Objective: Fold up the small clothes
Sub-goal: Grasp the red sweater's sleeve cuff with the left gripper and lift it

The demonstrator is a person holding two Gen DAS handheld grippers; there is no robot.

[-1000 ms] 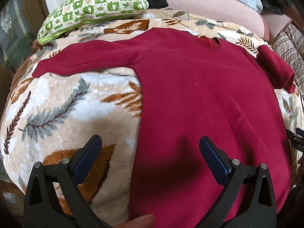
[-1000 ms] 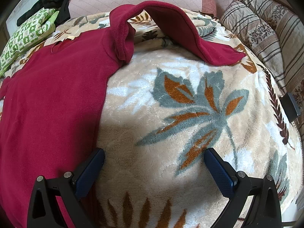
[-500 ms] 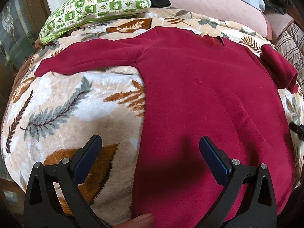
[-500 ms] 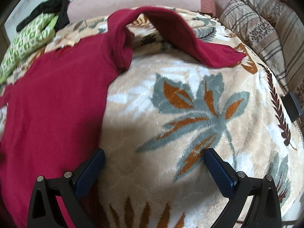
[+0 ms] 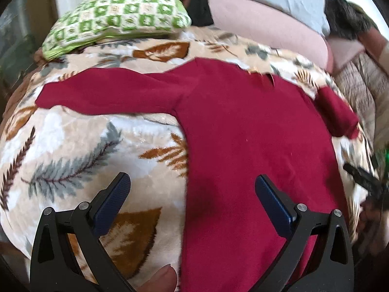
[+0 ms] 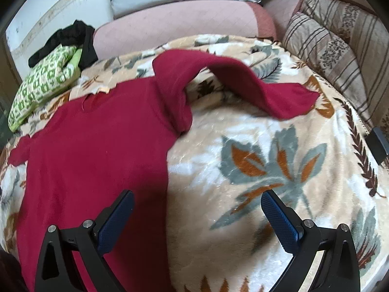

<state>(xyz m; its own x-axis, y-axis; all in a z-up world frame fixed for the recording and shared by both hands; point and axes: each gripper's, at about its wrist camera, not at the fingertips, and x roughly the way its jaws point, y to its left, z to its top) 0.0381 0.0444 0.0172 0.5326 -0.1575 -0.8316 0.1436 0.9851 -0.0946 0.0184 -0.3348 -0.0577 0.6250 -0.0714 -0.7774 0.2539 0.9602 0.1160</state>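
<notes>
A dark red long-sleeved top (image 5: 243,146) lies flat on a leaf-patterned blanket (image 5: 73,150). Its left sleeve (image 5: 109,95) stretches out straight. Its right sleeve (image 6: 243,77) arches up and lies crumpled on the blanket. My left gripper (image 5: 192,192) is open and empty above the top's left lower edge. My right gripper (image 6: 197,209) is open and empty above the top's right lower edge; the top also shows in the right wrist view (image 6: 97,150). The other gripper's black tip (image 5: 362,177) shows at the right of the left wrist view.
A green checked pillow (image 5: 116,17) lies at the back left with a black garment (image 6: 70,39) beside it. A pink cushion (image 6: 170,22) lines the back. Striped pillows (image 6: 328,43) stand at the right. A dark object (image 6: 379,143) sits at the blanket's right edge.
Both grippers have drawn back and lifted a little, so more of the top and the back cushions shows. Both stay open. The top has not moved.
</notes>
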